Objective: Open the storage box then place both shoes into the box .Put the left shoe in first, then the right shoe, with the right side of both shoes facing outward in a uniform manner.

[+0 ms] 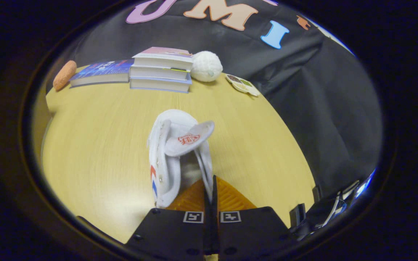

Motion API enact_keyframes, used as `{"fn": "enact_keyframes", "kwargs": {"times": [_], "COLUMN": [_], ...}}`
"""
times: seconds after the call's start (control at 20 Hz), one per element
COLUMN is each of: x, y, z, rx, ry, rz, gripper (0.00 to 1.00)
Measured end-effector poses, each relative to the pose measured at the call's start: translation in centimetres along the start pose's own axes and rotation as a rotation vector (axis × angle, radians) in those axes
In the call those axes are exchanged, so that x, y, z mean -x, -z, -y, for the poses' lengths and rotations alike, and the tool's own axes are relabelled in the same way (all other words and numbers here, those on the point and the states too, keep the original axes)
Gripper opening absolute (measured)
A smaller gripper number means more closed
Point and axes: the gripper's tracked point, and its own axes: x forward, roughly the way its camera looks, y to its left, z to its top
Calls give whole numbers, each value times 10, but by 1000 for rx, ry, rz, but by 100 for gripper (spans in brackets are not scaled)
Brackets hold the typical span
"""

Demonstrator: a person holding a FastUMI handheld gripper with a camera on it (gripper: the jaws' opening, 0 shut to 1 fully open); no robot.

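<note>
Table [96, 145]: pale yellow wood-grain top, backed by a black cloth wall [321, 108].
Shoe [174, 152]: white, with red and blue marks on its side, tongue flopped outward; held above the table just ahead of the gripper [210, 188].
Gripper: fingers pressed together, pinching the shoe's rear edge.
Beyond the shoe, along the wall: stacked books [162, 70], a flat book [100, 72], an orange oval thing [64, 75], a white ball [206, 66], a small dish [243, 85].

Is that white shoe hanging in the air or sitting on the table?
Cannot tell for sure. The gripper is shut on the white shoe, pinching its side wall between the fingers; the sole's contact with the table is hidden.
</note>
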Motion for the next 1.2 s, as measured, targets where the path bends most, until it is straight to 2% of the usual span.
{"fn": "enact_keyframes", "kwargs": {"times": [0.25,0.55,0.7,0.9,1.0,1.2], "x": [15,58,98,154,185,256], "y": [-14,-42,-66,-95,-114,-156], "z": [1,3,4,-5,-19,-61], "rx": [38,165,238,231,220,171], "ry": [35,153,234,339,355,333], "rz": [68,120,173,187,214,293], "gripper": [2,2,2,2,2,2]}}
